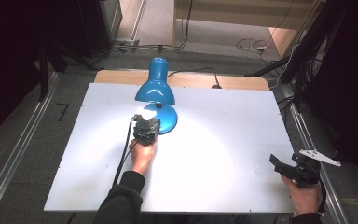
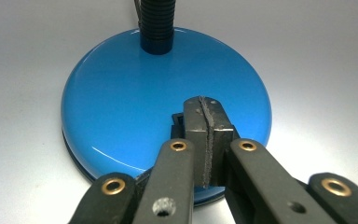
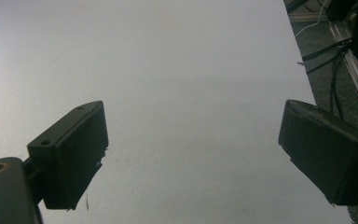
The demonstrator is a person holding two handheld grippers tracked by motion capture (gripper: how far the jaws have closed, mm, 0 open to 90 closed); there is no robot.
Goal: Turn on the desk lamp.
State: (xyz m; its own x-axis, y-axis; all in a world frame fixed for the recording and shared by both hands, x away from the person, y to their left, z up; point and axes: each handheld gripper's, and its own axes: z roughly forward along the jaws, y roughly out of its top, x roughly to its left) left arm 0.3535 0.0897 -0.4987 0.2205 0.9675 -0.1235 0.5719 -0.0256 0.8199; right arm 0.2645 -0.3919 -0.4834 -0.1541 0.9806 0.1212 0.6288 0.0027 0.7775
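A blue desk lamp stands lit at the back middle of the white table (image 1: 223, 140), its shade (image 1: 155, 88) tipped down over its round base (image 1: 168, 120). My left gripper (image 1: 145, 120) is under the shade at the base's near left rim. In the left gripper view its jaws are shut flat against each other with nothing between them, and the gripper (image 2: 206, 106) rests over the glossy base (image 2: 121, 102), beside a small black switch (image 2: 177, 120). The black ribbed neck (image 2: 156, 23) rises from the base's far side. My right gripper (image 1: 279, 164) is open over the table's right edge.
The lamp's black cord (image 1: 200, 71) runs off the table's back edge. In the right gripper view, bare table (image 3: 168, 56) lies ahead of the open right gripper (image 3: 193, 158). Metal rails (image 1: 307, 140) and cables (image 3: 335, 56) run beside the table's right side.
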